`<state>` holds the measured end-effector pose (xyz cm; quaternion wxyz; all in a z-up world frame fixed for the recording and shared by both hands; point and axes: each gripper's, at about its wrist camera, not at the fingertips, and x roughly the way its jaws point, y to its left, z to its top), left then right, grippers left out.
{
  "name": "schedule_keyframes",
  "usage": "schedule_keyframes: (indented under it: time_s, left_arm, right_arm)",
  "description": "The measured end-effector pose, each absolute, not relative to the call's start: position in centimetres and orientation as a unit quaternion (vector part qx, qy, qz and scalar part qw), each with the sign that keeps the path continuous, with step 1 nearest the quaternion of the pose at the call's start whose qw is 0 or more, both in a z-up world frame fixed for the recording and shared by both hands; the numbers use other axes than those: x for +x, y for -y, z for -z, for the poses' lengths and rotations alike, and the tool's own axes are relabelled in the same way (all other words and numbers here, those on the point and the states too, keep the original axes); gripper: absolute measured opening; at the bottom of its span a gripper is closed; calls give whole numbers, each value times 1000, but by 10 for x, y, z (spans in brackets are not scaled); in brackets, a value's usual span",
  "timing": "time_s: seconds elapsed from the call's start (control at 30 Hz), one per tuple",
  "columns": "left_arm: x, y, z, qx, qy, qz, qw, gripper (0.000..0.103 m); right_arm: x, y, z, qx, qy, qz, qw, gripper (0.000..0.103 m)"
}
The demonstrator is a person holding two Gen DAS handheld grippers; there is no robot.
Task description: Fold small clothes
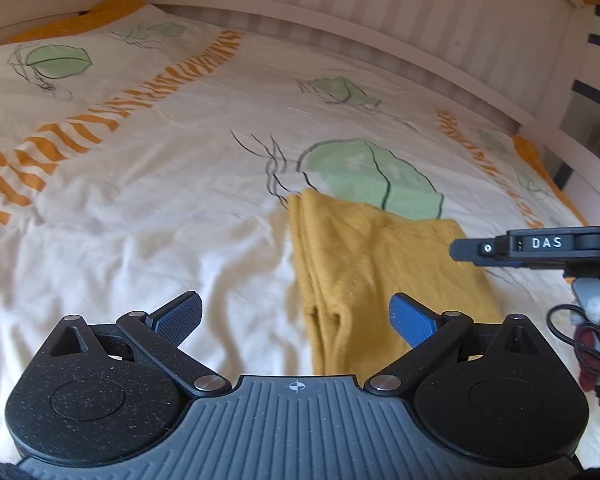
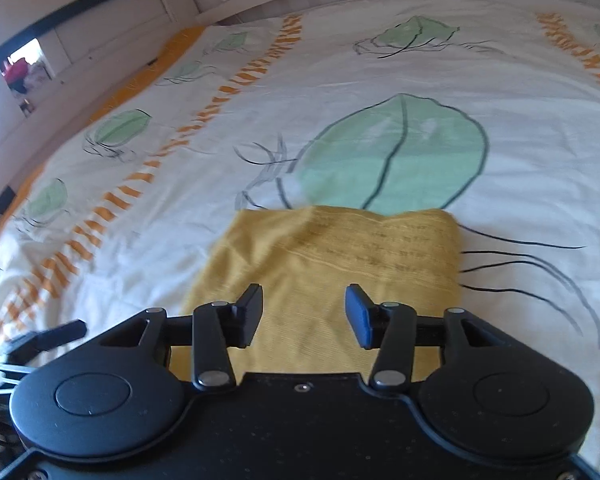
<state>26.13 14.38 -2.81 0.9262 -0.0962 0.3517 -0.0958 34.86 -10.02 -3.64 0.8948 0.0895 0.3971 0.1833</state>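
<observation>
A mustard-yellow garment (image 1: 376,264) lies folded flat on the bed, also seen in the right wrist view (image 2: 332,264). My left gripper (image 1: 296,316) is open and empty, hovering above the garment's near left edge. My right gripper (image 2: 304,316) is open and empty, hovering above the garment's near part. The right gripper also shows side-on in the left wrist view (image 1: 460,250), at the garment's right edge.
The bedsheet (image 1: 160,208) is white with green leaf prints and orange stripes, and wrinkled at the near left. A white slatted bed rail (image 1: 340,4) runs along the far side. A black cable (image 1: 572,336) hangs at the right.
</observation>
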Motion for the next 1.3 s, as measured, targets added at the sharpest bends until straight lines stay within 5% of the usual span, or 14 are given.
schedule_keyframes:
  time_s: [0.1,0.37,0.67,1.3]
  left_arm:
    - [263,-137,37,-98,-369,111,918,101]
    - [267,-132,51,-95,-388,109,910,101]
    - [274,-138,62,-126,-409,107,897,101]
    - [281,-124,79,-221,-424,211,853,95]
  right_arm:
    - [348,108,42,73,-383,-159,907,69]
    - [376,113,70,34,-394,-114,911,69]
    - [419,121,93,97,-418,-84,899,85]
    - [393,182,117,278,-399,-257,835,94]
